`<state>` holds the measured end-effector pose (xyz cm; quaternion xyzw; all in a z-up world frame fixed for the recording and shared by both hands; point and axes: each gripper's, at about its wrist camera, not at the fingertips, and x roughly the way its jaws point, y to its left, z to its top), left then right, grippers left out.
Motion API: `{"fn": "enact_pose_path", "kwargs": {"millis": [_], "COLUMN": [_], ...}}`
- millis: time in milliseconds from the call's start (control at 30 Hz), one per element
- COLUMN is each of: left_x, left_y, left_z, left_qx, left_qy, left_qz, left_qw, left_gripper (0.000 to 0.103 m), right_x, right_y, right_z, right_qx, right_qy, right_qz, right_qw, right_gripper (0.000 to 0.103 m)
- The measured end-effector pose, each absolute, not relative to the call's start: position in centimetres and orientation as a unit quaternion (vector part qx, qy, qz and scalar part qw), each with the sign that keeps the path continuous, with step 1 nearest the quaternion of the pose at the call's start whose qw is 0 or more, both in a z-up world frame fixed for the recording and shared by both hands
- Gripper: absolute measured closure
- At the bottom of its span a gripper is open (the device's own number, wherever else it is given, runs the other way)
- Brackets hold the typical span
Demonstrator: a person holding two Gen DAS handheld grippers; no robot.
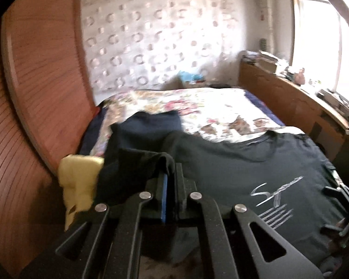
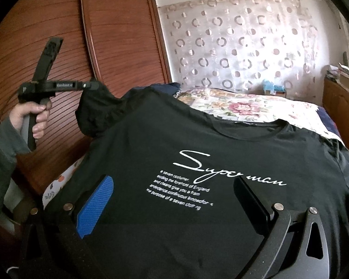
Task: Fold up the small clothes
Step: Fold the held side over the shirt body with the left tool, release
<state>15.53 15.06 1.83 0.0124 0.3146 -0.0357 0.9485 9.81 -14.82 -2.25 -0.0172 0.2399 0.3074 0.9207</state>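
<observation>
A black T-shirt [image 2: 151,139] with white "Superman" lettering lies face up on the bed, collar toward the far side; it also fills the lower right of the left wrist view [image 1: 244,162]. My left gripper [image 1: 172,174] is shut on the shirt's left sleeve [image 1: 137,162]. In the right wrist view a hand holds that left gripper [image 2: 94,84] above the bed's left edge, with the sleeve [image 2: 97,107] lifted and hanging from its tip. My right gripper [image 2: 174,202] is open over the shirt's chest print. Its blue pad [image 2: 95,204] shows at the left, with nothing pinched.
A floral bedspread [image 2: 244,107] covers the bed beyond the shirt. Wooden louvred wardrobe doors [image 2: 104,34] stand close on the left. A yellow cloth [image 1: 79,181] lies at the bed's left edge and a navy garment [image 1: 151,121] behind the sleeve. A cluttered wooden shelf [image 1: 290,93] runs along the right.
</observation>
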Motion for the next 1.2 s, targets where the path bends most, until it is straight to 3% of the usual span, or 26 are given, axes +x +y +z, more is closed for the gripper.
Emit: {"fn": "enact_pose_path", "kwargs": {"millis": [233, 400, 433, 467, 500, 700, 967, 1200], "left_x": [17.9, 16.7, 16.3, 15.9, 15.6, 14.5, 13.5, 12.3], "left_y": [8.7, 8.4, 8.9, 9.3, 9.6, 10.9, 10.8, 8.9], "left_z": [2.7, 3.5, 3.8, 4.1, 4.3, 4.5, 1.6, -2.6], "left_qx": [0.054, 0.06, 0.056, 0.052, 0.049, 0.038, 0.021, 0.001], "left_qy": [0.33, 0.325, 0.32, 0.317, 0.313, 0.309, 0.327, 0.35], "left_qz": [-0.081, -0.102, -0.103, -0.104, -0.106, -0.106, -0.115, -0.139], "left_qw": [0.939, 0.938, 0.94, 0.941, 0.942, 0.944, 0.938, 0.926], "left_gripper": [0.098, 0.097, 0.091, 0.072, 0.066, 0.061, 0.036, 0.03], "right_x": [9.9, 9.8, 9.8, 9.8, 9.8, 10.4, 11.1, 11.0], "right_y": [-15.0, -14.1, -13.8, -13.8, -13.6, -13.0, -13.7, -17.8], "right_z": [-2.7, -2.8, -2.9, -2.9, -2.9, -2.8, -1.8, -1.4], "right_qx": [-0.009, -0.01, -0.01, -0.01, -0.011, -0.022, -0.044, -0.043], "right_qy": [0.239, 0.243, 0.243, 0.243, 0.243, 0.247, 0.25, 0.251], "right_qz": [0.297, 0.297, 0.297, 0.297, 0.297, 0.301, 0.303, 0.26], "right_qw": [0.924, 0.924, 0.923, 0.923, 0.923, 0.921, 0.919, 0.931], "right_gripper": [0.0, 0.0, 0.0, 0.0, 0.0, 0.0, 0.002, 0.002]}}
